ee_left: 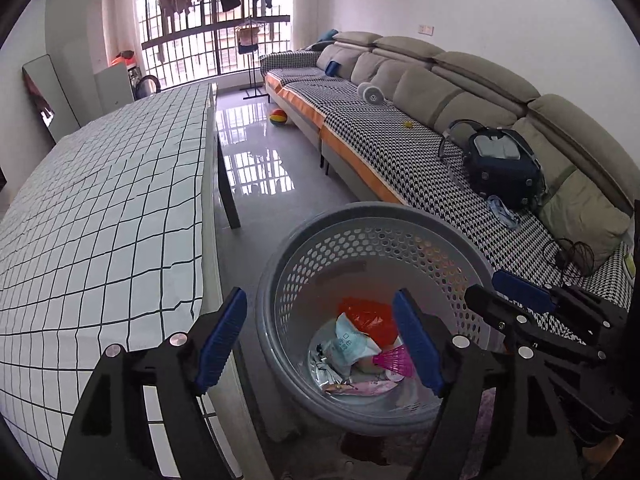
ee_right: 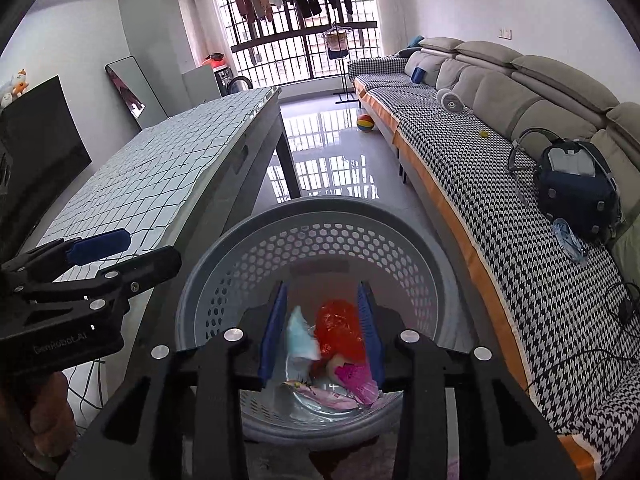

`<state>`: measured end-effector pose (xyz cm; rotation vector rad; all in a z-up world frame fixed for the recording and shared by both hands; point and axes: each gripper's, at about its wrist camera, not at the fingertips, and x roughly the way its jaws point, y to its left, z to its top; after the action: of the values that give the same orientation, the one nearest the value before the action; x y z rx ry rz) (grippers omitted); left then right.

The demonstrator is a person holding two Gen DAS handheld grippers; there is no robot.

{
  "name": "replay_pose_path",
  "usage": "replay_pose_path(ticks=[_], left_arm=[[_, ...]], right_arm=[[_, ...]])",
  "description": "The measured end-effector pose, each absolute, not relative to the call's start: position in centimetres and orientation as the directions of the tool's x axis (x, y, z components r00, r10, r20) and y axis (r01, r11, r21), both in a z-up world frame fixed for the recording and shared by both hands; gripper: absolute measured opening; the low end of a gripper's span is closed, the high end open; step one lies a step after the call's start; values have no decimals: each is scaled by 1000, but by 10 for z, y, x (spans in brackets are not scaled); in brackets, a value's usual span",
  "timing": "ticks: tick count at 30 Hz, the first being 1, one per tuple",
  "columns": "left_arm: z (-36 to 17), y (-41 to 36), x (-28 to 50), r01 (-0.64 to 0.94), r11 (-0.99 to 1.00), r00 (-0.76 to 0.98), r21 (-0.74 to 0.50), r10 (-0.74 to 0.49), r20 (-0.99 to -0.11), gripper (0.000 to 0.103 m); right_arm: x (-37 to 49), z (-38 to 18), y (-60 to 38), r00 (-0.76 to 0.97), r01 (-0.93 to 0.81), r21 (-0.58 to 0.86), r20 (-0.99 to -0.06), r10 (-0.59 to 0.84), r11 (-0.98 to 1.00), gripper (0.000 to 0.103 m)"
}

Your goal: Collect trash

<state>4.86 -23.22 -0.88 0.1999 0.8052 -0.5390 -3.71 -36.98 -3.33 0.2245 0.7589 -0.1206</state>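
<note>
A grey perforated basket (ee_left: pixel 376 216) (ee_right: pixel 320 206) stands on the floor between the table and the sofa. Inside it lie an orange plastic bag (ee_left: pixel 368 314) (ee_right: pixel 340 328), a pale blue wrapper (ee_left: pixel 352 340) (ee_right: pixel 302 338), a pink shuttlecock (ee_left: pixel 394 360) (ee_right: pixel 356 376) and foil scraps (ee_left: pixel 328 372). My left gripper (ee_left: pixel 320 308) (ee_right: pixel 100 248) hovers over the basket's left rim, open wide and empty. My right gripper (ee_right: pixel 322 292) (ee_left: pixel 520 296) hangs above the basket's middle, open, with the trash showing below the gap and nothing pressed by its pads.
A table with a checked cloth (ee_left: pixel 100 220) (ee_right: pixel 152 176) runs along the left, its edge close to the basket. On the right is a long sofa (ee_left: pixel 400 144) (ee_right: pixel 480 168) holding a dark bag (ee_left: pixel 504 164) and a clear wrapper (ee_right: pixel 568 236). A ball (ee_left: pixel 279 117) lies on the glossy floor.
</note>
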Motion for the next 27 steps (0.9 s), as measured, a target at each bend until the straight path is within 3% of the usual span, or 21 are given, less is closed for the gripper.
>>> replay_pose_path(ticks=[8, 27], left_arm=[[-9, -229, 48, 497, 867, 582, -20, -351, -733, 78], [-10, -223, 45, 455, 891, 619, 3, -314, -720, 90]], right_arm=[[-46, -37, -363, 722, 233, 159, -689, -61, 959, 50], [-55, -32, -372, 724, 294, 166, -681, -106, 941, 61]])
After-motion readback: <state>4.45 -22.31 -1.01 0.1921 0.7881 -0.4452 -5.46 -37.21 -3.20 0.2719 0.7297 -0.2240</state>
